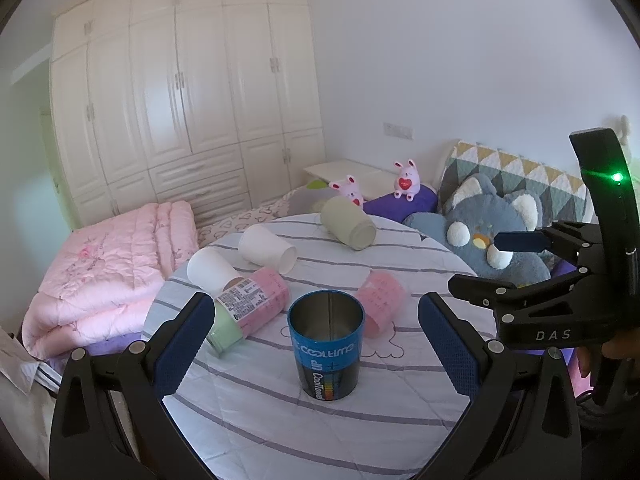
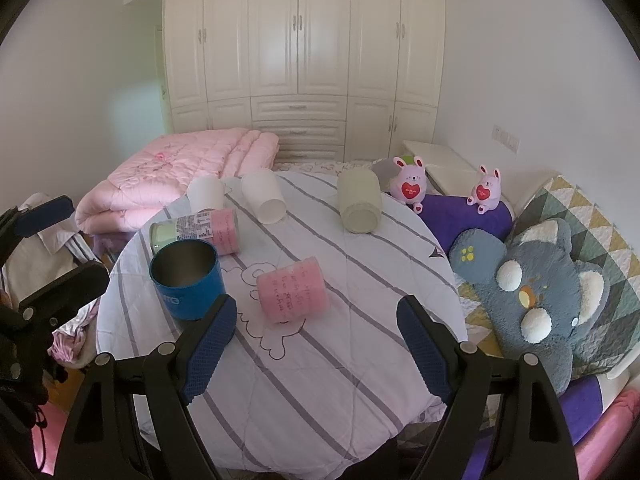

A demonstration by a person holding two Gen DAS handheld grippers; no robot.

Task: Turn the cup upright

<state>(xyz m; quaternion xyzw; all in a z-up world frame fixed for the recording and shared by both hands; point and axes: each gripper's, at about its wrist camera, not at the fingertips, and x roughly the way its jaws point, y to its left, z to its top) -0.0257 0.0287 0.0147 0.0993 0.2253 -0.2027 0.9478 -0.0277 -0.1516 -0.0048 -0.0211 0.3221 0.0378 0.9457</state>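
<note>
With the blue cup (image 1: 326, 344) standing upright on the tabletop (image 1: 392, 420) between the left gripper's (image 1: 316, 348) wide, empty jaws, the likely next step is the right gripper (image 2: 316, 344), also wide, closing on the pink cup (image 2: 293, 295) lying just ahead.
</note>
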